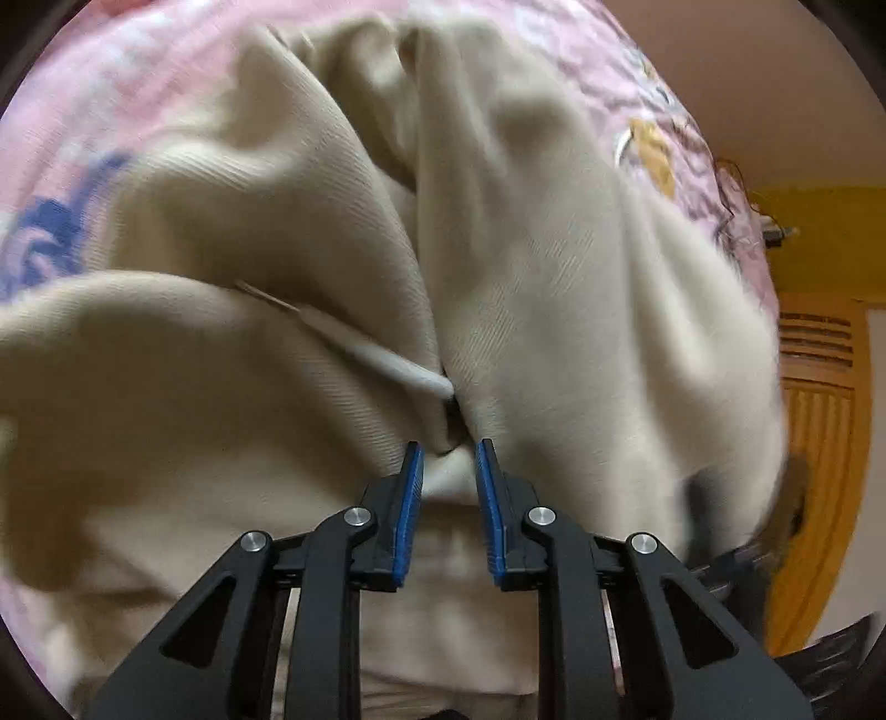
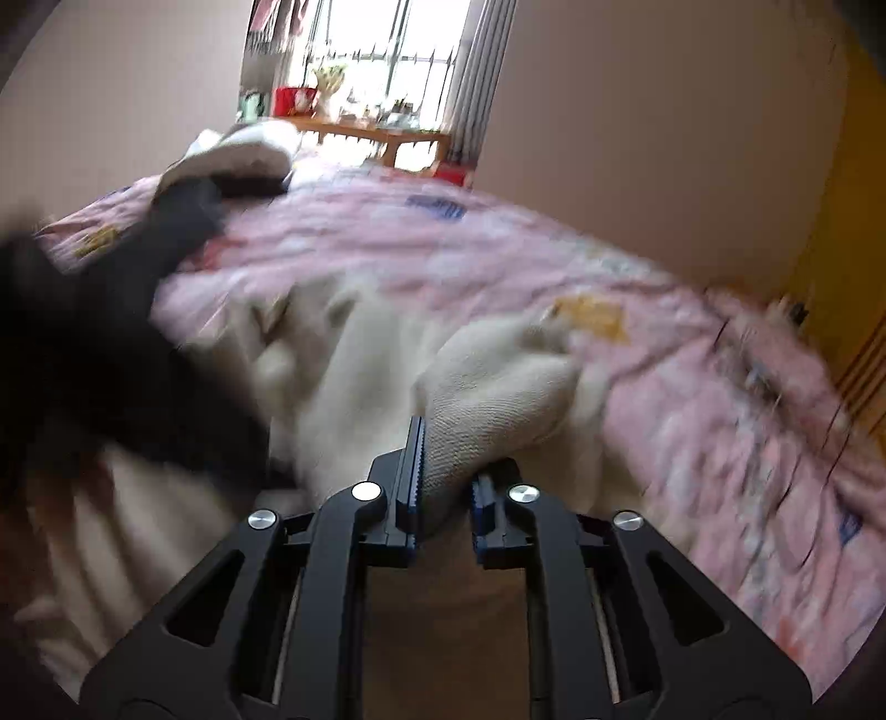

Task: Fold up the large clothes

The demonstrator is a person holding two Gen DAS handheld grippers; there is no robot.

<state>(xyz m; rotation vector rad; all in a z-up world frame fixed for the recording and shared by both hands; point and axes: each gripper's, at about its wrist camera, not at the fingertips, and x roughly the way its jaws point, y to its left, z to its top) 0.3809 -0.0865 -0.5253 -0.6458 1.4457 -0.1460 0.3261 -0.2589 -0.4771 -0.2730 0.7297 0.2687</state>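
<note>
L tongs [image 1: 448, 459] pinch beige garment [image 1: 554, 277] fold | R tongs [image 2: 448, 476] pinch cuff [image 2: 498, 387] | risk: thin bites slip, cloth bunches on bed [image 2: 443, 249]

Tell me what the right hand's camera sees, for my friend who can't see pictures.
The right gripper pinches a fold of a cream garment lying on a pink bedspread. A bright window is far behind.

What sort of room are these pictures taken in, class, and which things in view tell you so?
Most likely a bedroom in a home: a bed with a pink patterned bedspread, a curtained window behind it, and a beige garment spread on the bed.
</note>
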